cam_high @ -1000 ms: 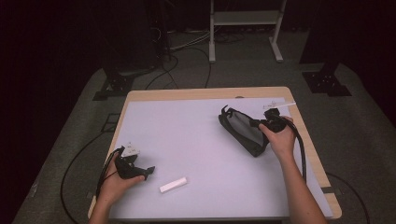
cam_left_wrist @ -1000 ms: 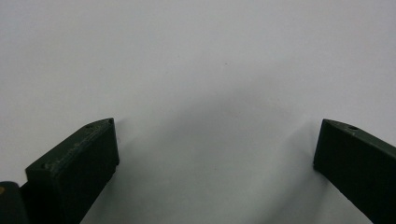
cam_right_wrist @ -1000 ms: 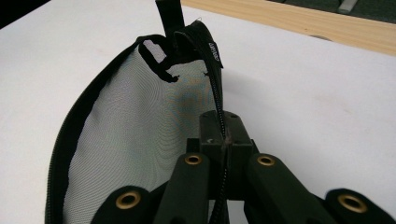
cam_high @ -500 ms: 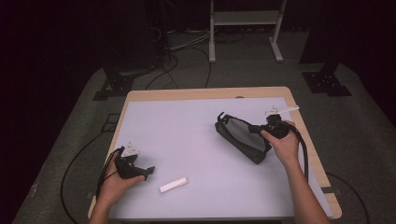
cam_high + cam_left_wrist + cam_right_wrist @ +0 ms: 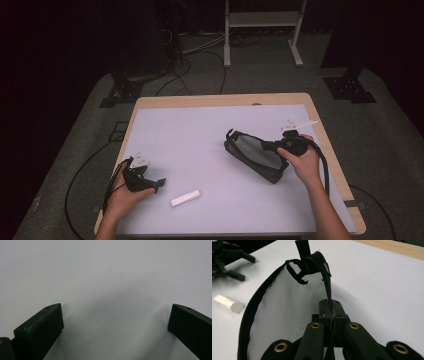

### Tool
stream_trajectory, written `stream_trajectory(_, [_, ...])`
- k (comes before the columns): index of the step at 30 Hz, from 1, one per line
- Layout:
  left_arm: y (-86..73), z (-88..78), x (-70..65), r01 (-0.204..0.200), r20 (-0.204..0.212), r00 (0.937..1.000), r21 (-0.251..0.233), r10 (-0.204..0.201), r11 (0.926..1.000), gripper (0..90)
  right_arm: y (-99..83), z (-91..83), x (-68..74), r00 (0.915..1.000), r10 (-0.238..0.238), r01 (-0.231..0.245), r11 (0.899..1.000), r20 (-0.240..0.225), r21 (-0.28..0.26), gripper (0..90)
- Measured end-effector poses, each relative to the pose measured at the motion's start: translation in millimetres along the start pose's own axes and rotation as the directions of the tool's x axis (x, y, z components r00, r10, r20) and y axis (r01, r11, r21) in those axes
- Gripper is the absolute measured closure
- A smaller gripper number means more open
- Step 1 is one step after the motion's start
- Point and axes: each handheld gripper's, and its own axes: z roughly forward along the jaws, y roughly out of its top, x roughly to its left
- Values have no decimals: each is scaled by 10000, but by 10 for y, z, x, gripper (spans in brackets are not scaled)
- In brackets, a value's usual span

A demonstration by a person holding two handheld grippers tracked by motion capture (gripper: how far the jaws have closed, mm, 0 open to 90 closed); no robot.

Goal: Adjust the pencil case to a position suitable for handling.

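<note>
Right claw (image 5: 331, 315) clamped on mesh pouch (image 5: 255, 152) edge, so you can steady it w/ left claw (image 5: 159, 184) gaping, empty.

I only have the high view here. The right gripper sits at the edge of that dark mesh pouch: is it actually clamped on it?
Observer: Yes. In the right gripper view the right gripper is shut on the mesh pouch, pinching its zipper edge.
Operator: And the left one?
Observer: The left gripper stands open over the bare white mat, nothing between its jaws.
Operator: Where does the little white stick lie?
Observer: The right gripper view shows the white stick as a short cylinder lying flat, apart from the pouch.
</note>
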Motion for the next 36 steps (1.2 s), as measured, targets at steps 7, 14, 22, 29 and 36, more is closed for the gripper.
stream_trajectory(7, [0, 0, -1, 7, 0, 10000, -3, -7, 10000, 0, 4, 41, 77, 9977, -362, 375, 9991, -572, 207, 879])
stream_trajectory(14, [-1, 0, -1, 2, -4, 10000, -3, -2, 10000, 0, -2, 116, 158, 9875, -851, 917, 9948, -1323, 441, 879])
stream_trajectory(22, [-1, 0, -1, 3, -2, 10000, -1, -3, 10000, 0, 6, 210, 255, 9663, -1206, 1417, 9867, -2274, 791, 879])
stream_trajectory(29, [-1, 0, -1, -1, -7, 10000, -3, 1, 10000, 0, 19, 264, 305, 9421, -1387, 1774, 9788, -3054, 1027, 879])
stream_trajectory(36, [-1, 0, -1, -1, -11, 10000, -4, 1, 10000, 0, 36, 312, 356, 9216, -1451, 2019, 9714, -3600, 1253, 879])
